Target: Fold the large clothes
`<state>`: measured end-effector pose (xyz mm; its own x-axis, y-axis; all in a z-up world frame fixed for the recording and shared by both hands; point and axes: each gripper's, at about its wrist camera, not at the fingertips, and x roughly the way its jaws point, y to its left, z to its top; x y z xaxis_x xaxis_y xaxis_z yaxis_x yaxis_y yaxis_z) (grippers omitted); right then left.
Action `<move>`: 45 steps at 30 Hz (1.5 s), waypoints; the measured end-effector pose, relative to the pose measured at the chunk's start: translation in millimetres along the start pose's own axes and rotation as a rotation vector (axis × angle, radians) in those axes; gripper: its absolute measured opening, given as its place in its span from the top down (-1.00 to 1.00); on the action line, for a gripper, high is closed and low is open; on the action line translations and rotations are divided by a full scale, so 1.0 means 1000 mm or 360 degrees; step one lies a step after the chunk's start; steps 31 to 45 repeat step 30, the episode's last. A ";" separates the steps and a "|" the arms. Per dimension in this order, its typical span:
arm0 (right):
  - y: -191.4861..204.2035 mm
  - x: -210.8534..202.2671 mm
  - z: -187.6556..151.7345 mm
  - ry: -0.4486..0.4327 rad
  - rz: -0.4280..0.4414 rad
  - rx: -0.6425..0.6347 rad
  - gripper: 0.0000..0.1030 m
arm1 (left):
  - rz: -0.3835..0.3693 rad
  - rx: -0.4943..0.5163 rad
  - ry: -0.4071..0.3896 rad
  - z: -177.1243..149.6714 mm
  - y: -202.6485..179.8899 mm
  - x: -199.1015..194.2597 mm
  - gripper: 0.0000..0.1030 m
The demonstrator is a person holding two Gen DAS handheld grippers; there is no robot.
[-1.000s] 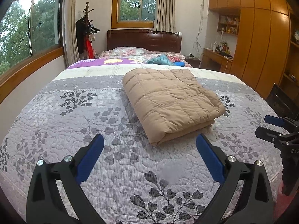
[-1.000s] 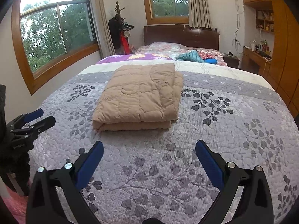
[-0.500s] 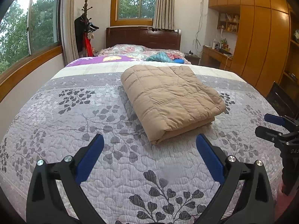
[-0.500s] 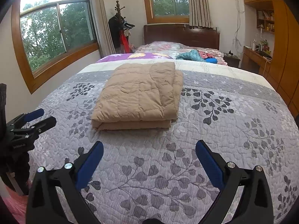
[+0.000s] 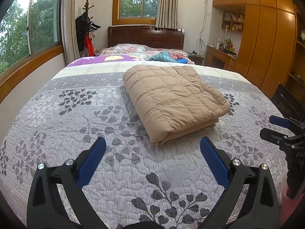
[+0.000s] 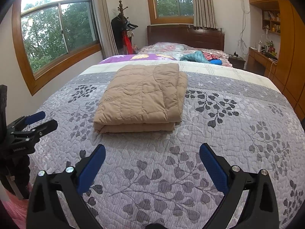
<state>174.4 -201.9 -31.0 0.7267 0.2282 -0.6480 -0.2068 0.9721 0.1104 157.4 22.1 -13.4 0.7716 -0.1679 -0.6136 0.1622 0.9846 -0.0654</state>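
Observation:
A tan quilted garment lies folded into a thick rectangle in the middle of the grey leaf-patterned bedspread; the right wrist view shows the same garment. My left gripper hovers open over the near part of the bed, short of the garment, with nothing between its blue pads. My right gripper is open too, also short of the folded edge. Each gripper appears at the edge of the other's view: the right one at right, the left one at left.
A teal garment and other clothes lie near the pillows by the dark headboard. A coat rack stands by the left window. A wooden wardrobe and desk line the right wall.
Both views have tilted up slightly, so the folded garment sits a little lower in frame. Both grippers stay open and the garment has not moved.

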 end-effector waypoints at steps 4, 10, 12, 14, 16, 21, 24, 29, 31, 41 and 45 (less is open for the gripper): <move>-0.001 0.000 0.000 0.0005 0.0002 0.0003 -0.92 | -0.0016 -0.0008 0.0014 0.000 0.003 0.003 -0.91; -0.002 0.002 0.000 0.0016 0.0003 0.0008 -0.92 | -0.0016 0.0000 0.0014 -0.001 0.003 0.003 -0.91; -0.002 0.003 0.000 0.0019 0.0004 0.0011 -0.92 | -0.0017 0.0006 0.0014 0.000 0.003 0.003 -0.91; -0.002 0.003 0.000 0.0021 0.0005 0.0013 -0.92 | -0.0019 0.0012 0.0012 0.000 0.002 0.003 -0.91; -0.002 0.004 0.000 0.0023 0.0004 0.0014 -0.92 | -0.0021 0.0013 0.0012 -0.001 0.002 0.003 -0.91; -0.002 0.004 0.000 0.0025 0.0000 0.0015 -0.92 | -0.0024 0.0001 0.0018 0.000 0.003 0.003 -0.91; -0.001 0.004 0.000 0.0023 -0.0001 0.0013 -0.92 | -0.0026 -0.0004 0.0025 0.000 0.004 0.004 -0.91; -0.001 0.004 -0.001 0.0021 0.0007 0.0006 -0.92 | -0.0028 -0.0009 0.0036 0.001 0.006 0.006 -0.91; -0.001 0.004 -0.001 0.0022 0.0007 0.0005 -0.92 | -0.0028 -0.0008 0.0035 0.001 0.006 0.006 -0.91; -0.001 0.004 -0.001 0.0022 0.0007 0.0005 -0.92 | -0.0028 -0.0008 0.0035 0.001 0.006 0.006 -0.91; -0.001 0.004 -0.001 0.0022 0.0007 0.0005 -0.92 | -0.0028 -0.0008 0.0035 0.001 0.006 0.006 -0.91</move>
